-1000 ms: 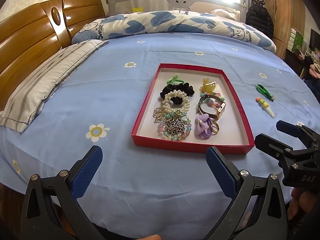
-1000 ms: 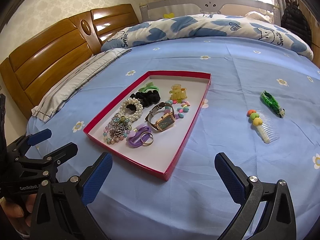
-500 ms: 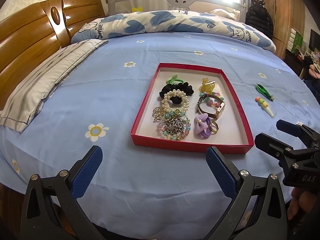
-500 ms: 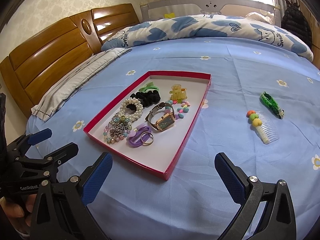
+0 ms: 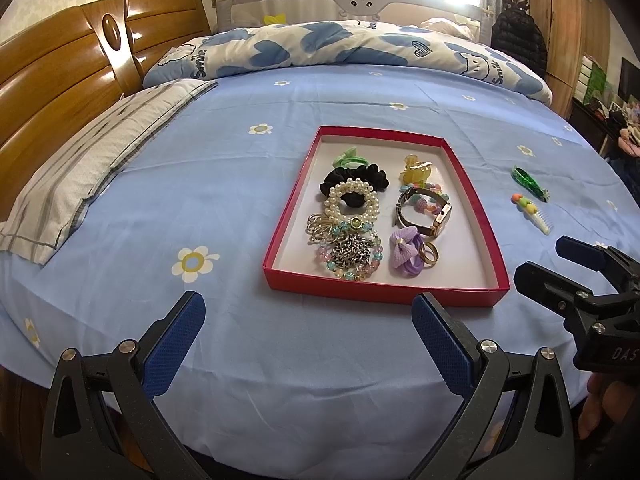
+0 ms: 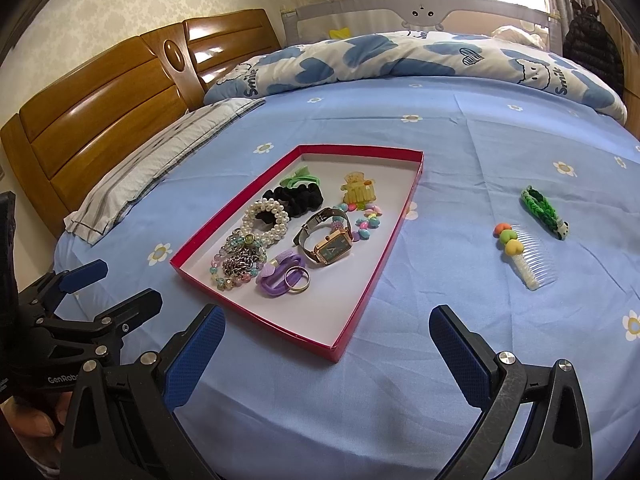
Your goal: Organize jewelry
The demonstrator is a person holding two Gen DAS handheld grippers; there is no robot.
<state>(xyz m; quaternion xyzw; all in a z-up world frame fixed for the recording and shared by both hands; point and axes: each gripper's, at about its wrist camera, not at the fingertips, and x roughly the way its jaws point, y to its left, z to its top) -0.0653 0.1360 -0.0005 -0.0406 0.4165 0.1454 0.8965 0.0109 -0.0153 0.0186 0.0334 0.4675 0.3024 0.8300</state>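
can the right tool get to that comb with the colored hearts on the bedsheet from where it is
Probably yes. The right tool is open and empty, and the comb lies alone on the bedsheet, outside the red tray, with only the green clip beyond it.

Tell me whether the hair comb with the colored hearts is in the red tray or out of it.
Out. The hair comb lies on the blue sheet, apart from the red tray, beside the green clip.

jewelry (image 5: 362, 220) in red tray (image 5: 384, 292)

both views low, facing tray (image 5: 478, 236)
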